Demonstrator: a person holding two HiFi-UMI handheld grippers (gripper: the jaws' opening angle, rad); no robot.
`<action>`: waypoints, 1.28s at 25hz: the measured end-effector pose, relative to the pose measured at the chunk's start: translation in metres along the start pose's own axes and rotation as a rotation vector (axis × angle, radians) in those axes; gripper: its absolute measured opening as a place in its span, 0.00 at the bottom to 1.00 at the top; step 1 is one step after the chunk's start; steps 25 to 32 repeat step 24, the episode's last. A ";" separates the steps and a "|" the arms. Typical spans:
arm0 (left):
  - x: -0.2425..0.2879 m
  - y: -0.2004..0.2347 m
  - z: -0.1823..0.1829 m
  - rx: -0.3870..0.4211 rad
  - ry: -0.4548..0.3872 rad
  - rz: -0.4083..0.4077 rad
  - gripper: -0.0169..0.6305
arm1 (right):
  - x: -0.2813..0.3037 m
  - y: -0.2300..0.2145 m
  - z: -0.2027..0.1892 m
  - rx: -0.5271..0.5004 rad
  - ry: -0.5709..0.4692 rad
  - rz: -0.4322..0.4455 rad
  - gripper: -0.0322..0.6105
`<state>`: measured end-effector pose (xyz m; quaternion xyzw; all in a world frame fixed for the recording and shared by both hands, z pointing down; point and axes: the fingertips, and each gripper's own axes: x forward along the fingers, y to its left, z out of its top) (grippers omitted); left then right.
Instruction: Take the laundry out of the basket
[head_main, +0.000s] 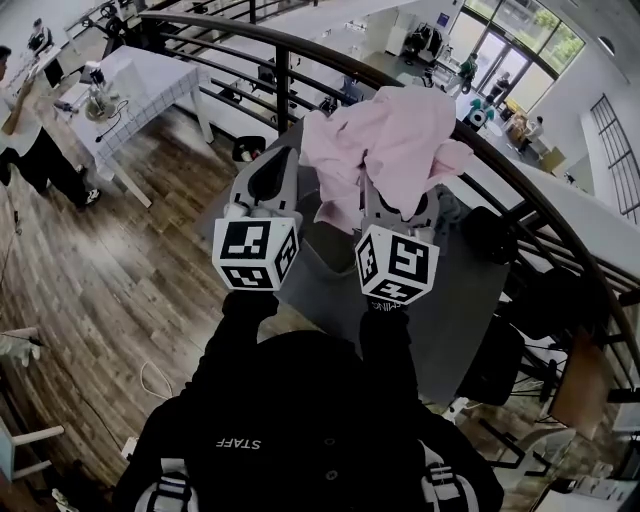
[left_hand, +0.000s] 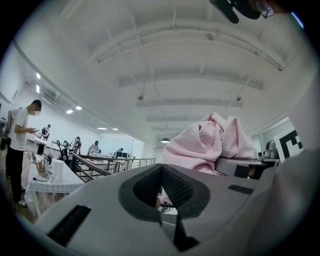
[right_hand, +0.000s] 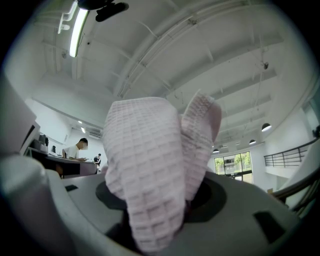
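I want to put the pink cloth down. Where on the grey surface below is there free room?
The grey surface looks bare to the right of the right gripper, as far as the dark objects beside the railing. The strip between it and the left gripper is narrow, and the pink cloth hangs over part of it.

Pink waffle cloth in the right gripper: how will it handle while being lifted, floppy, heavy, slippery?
Likely very floppy: the pink cloth bunches and droops in folds over the right gripper. Probably light, since one pinch holds the whole bundle up. The waffle texture should resist slipping, though loose folds might snag the railing.
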<state>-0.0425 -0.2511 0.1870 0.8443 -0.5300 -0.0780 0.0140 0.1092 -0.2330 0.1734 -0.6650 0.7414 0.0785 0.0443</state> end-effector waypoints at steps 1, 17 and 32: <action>0.000 0.000 0.000 0.000 0.000 0.000 0.03 | 0.000 0.000 0.000 -0.002 0.000 -0.001 0.49; 0.001 -0.003 -0.006 0.006 0.012 0.002 0.03 | -0.001 -0.002 -0.005 -0.003 0.004 0.004 0.49; 0.002 0.007 -0.009 -0.002 0.009 0.006 0.03 | 0.005 0.003 -0.011 -0.007 0.010 0.003 0.49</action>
